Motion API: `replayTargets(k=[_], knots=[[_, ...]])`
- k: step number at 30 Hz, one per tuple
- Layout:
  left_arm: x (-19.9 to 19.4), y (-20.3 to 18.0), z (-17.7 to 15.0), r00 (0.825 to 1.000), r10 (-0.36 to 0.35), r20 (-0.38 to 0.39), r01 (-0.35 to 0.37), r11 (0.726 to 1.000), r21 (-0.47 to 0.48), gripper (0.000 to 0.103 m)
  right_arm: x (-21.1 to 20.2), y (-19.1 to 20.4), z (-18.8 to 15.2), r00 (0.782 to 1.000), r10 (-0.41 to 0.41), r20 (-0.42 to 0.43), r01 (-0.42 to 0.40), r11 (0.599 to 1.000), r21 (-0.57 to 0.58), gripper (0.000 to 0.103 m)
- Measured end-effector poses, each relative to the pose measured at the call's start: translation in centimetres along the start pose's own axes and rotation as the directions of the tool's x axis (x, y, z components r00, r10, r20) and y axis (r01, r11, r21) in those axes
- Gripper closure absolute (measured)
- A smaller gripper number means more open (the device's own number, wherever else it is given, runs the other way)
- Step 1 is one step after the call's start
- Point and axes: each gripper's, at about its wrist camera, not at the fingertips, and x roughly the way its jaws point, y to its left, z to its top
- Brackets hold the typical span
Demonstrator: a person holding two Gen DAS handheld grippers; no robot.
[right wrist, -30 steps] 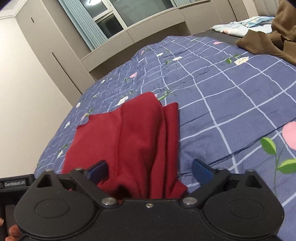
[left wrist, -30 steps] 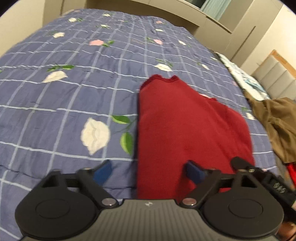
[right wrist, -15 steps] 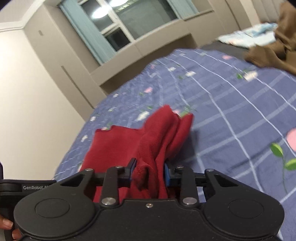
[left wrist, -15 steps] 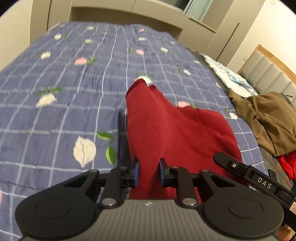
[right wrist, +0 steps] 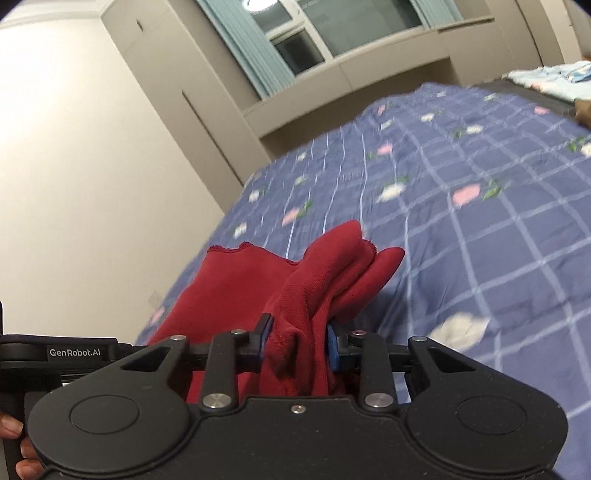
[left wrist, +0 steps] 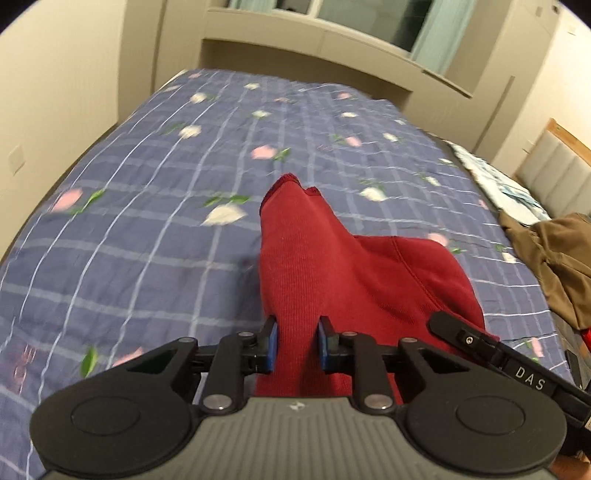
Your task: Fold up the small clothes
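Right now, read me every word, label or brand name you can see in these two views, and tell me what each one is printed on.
"DAS" on a white strip on the black arm of the right gripper, seen at the lower right of the left wrist view.
"GenRobot.AI" in white on the black body of the left gripper, seen at the left edge of the right wrist view.
Faint marks on the bedspread are too blurred to read.

Bed with blue checked floral quilt (left wrist: pixel 155 229); brown garment (left wrist: pixel 554 254) heaped at its right edge, pale printed cloth (left wrist: pixel 495 181) beyond, maybe a pillow; curtained window (right wrist: pixel 332 33).
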Motion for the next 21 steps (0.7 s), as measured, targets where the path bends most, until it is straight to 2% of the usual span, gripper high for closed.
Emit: replayTargets(k=[6, 10, 11, 13, 15, 17, 21], knots=[[0.9, 3.1, -2.6, 1.0, -0.021, -0.006, 0.021, 0.997, -0.072, 0.077, 0.1, 1.1, -2.2, 0.997, -0.065, -0.031, 0.064, 0.997, -0.035, 0.068], [0.4, 3.0, -2.7, 1.0, -0.011, 0.007, 0.012, 0.997, -0.073, 0.07, -0.4, 1.2, -2.1, 0.994, -0.102, -0.032, 0.1, 0.992, -0.071, 0.054], [0.1, 3.1, -2.7, 1.0, 0.002, 0.015, -0.001, 0.997, -0.074, 0.069, -0.7, 1.2, -2.1, 0.994, -0.103, -0.026, 0.101, 0.992, -0.078, 0.046], [-0.7, 3.0, -2.6, 1.0, 0.012, 0.028, -0.01, 0.997, -0.075, 0.06, -1.4, 1.3, -1.8, 0.995, -0.1, -0.003, 0.1, 0.991, -0.094, 0.036], [-1.6, 3.2, -2.7, 0.999, 0.018, 0.045, -0.015, 0.996, -0.083, 0.043, -2.4, 1.9, -1.7, 0.995, -0.102, 0.02, 0.104, 0.987, -0.125, 0.031], [-2.9, 3.2, -3.0, 0.997, 0.034, 0.073, -0.029, 0.997, -0.076, 0.039, -3.4, 2.6, -1.6, 0.994, -0.103, 0.044, 0.108, 0.982, -0.155, 0.023], [-5.5, 3.0, -3.3, 0.991, 0.058, 0.124, -0.051, 0.997, -0.055, 0.024, -6.0, 4.1, -1.9, 0.991, -0.095, 0.098, 0.114, 0.971, -0.209, 0.016]])
